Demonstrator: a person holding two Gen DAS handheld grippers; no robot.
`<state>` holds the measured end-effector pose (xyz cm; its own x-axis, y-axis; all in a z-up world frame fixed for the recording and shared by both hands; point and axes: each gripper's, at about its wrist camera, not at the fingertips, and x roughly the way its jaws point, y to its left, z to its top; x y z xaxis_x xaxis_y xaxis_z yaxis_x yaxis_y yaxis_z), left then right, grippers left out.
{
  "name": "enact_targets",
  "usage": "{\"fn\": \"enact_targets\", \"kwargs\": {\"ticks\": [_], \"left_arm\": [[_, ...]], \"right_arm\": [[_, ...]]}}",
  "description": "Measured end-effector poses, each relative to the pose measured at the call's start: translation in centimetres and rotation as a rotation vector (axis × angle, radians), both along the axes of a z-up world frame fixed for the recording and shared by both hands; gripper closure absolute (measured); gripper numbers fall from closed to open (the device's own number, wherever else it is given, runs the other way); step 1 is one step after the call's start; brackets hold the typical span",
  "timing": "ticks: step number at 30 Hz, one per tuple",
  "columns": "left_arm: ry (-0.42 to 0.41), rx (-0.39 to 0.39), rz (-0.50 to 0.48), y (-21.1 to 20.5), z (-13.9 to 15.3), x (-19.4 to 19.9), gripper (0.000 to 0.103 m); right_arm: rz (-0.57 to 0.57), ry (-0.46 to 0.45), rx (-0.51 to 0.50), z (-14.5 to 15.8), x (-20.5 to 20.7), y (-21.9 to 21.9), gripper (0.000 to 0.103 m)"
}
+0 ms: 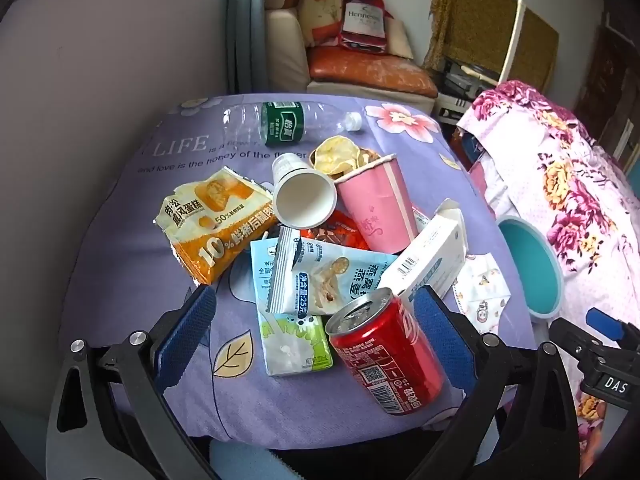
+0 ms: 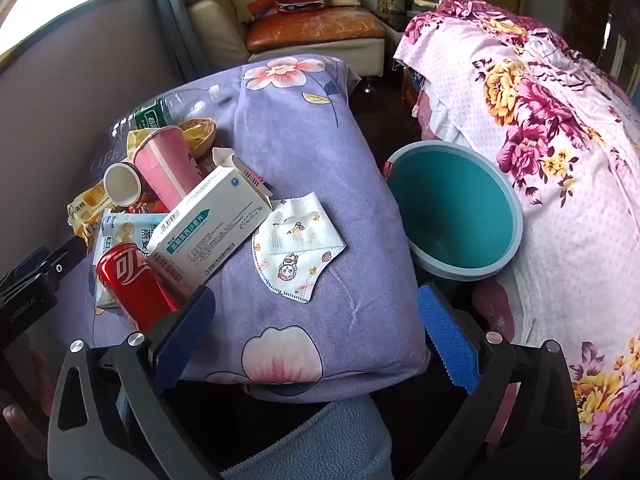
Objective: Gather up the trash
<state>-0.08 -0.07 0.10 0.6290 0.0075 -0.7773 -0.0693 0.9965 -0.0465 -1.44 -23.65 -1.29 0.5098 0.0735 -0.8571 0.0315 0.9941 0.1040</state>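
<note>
Trash heaped on the purple cloth (image 1: 120,264), the red can (image 1: 384,352) nearest; my left gripper (image 1: 316,332) and right gripper (image 2: 316,336), both jaws apart and empty, flank the teal bin (image 2: 456,204) waiting beside.

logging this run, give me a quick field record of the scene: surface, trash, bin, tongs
surface: purple floral cloth
trash pile: red can, pink cup, white cup, clear bottle, white carton box, orange snack bag, other wrappers
apart from pile: printed face mask, lying flat beside the box
bin: teal bucket, right of the cloth, looks empty
left tongs: open, holding nothing, near the can
right tongs: open, holding nothing
</note>
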Motion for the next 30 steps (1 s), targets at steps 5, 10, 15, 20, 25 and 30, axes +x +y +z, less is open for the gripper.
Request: {"fn": "enact_targets", "kwargs": {"ticks": [5, 10, 15, 20, 25, 30], "left_arm": [[-0.006, -0.019, -0.003, 0.7, 0.3, 0.0, 0.004], [-0.015, -0.001, 0.004, 0.0, 0.8, 0.0, 0.004], [-0.002, -0.026, 0.01, 0.3, 1.0, 0.4, 0.004], [-0.014, -0.015, 0.018, -0.3, 1.2, -0.6, 0.004], [-0.014, -0.015, 0.02, -0.3, 1.3, -0.7, 0.004], [-0.009, -0.018, 0.017, -0.2, 1.1, -0.5, 0.004]], "right_arm": [[-0.008, -0.001, -0.001, 0.2, -0.2, -0.4, 0.006], [-0.007, 0.004, 0.001, 0.2, 0.1, -0.4, 0.006], [-0.003, -0.01, -0.009, 0.1, -0.2, -0.3, 0.006], [-0.011, -0.009, -0.006, 0.0, -0.2, -0.7, 0.006], [-0.012, -0.01, -0.005, 0.0, -0.1, -0.7, 0.006], [-0.012, -0.018, -0.003, 0.0, -0.2, -1.0, 0.006]]}}
